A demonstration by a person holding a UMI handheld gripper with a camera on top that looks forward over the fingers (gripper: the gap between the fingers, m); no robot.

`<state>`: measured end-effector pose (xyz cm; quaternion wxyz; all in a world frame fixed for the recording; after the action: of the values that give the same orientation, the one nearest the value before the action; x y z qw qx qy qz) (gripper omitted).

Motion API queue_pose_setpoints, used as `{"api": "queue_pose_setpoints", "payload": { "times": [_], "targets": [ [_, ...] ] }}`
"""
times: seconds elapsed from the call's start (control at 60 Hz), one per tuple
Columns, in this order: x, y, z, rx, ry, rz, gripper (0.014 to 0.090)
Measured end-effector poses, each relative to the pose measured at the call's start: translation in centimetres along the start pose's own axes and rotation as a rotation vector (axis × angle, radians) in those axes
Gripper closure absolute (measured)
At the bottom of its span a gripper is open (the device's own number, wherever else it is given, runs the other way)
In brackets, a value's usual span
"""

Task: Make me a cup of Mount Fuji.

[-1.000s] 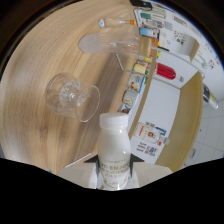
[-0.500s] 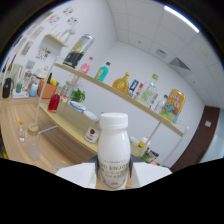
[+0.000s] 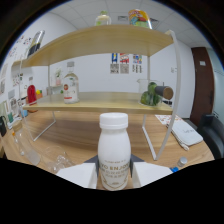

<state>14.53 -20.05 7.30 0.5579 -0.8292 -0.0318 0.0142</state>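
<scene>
The gripper (image 3: 114, 176) has its two pale fingers (image 3: 80, 175) closed against the sides of a white capped bottle (image 3: 114, 150), which stands upright between them with its label partly readable low on the body. The bottle looks lifted clear of the wooden worktop (image 3: 75, 132), carried in front of a two-tier wooden shelf (image 3: 100, 102).

On the lower tier sit a red-and-white jug-like container (image 3: 70, 88) and a jar of green fruit or vegetables (image 3: 149, 93); more bottles stand on the top tier. Clear glassware (image 3: 60, 161) lies low to the fingers' left on the worktop, too faint to tell its shape.

The step in hand seems to be carrying this milky bottle toward the mixing spot. To do it well, keep the bottle vertical so it does not slide in the grip, and hold pressure even on both sides, since the smooth plastic wall may slip or squeeze in. The cap is on, so it must come off before pouring. Approach the glass slowly and clear of the shelf's white legs (image 3: 159, 131).
</scene>
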Motion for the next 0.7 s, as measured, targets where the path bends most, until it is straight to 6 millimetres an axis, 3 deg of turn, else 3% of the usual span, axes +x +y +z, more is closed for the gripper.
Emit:
{"api": "queue_pose_setpoints", "payload": {
  "times": [0.133, 0.533, 0.633, 0.7],
  "targets": [
    [0.1, 1.5, 0.3, -0.035, -0.010, 0.018, 0.0557],
    [0.5, 2.9, -1.6, -0.102, 0.027, 0.042, 0.0534],
    [0.6, 2.6, -2.3, -0.126, 0.057, 0.049, 0.0429],
    [0.8, 1.9, -3.3, -0.139, 0.090, 0.051, 0.0271]
  ]
}}
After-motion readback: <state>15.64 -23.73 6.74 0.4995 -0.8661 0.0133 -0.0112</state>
